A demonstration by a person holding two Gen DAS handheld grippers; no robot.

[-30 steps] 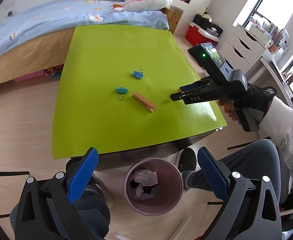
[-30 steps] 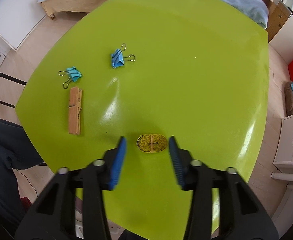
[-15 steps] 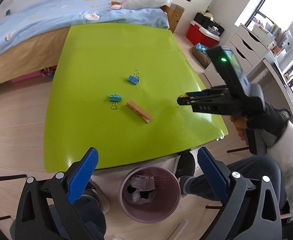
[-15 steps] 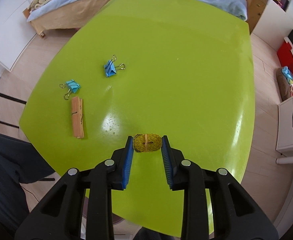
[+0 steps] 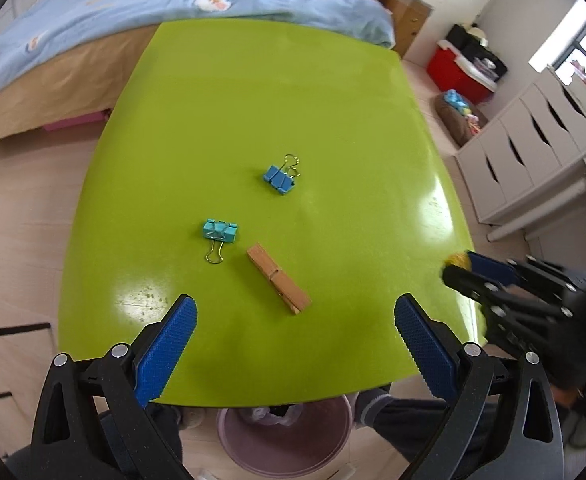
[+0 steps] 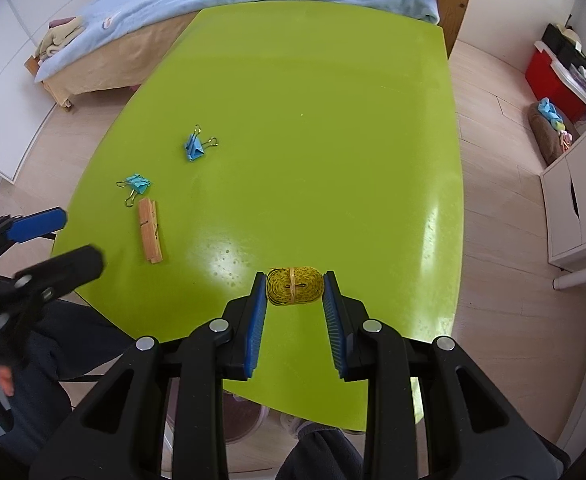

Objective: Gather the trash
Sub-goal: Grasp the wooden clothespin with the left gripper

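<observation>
My right gripper [image 6: 295, 286] is shut on a yellow coiled band [image 6: 294, 286] and holds it over the near edge of the green table [image 6: 313, 120]; it also shows in the left wrist view [image 5: 459, 266]. My left gripper [image 5: 293, 316] is open and empty, just short of a wooden clothespin [image 5: 278, 278]. A teal binder clip [image 5: 219, 231] and a blue binder clip [image 5: 279, 178] lie beyond it. A pink trash bin [image 5: 285, 440] stands on the floor under the table's near edge.
A bed with a blue blanket [image 5: 133, 4] runs along the far side of the table. White drawers [image 5: 533, 152] and a red box [image 5: 459, 68] stand at the right. The person's legs [image 6: 321, 452] are beside the bin.
My right gripper has closed on the yellow band and lifted it toward the table's near edge. My left gripper has moved forward over the table toward the clothespin.
</observation>
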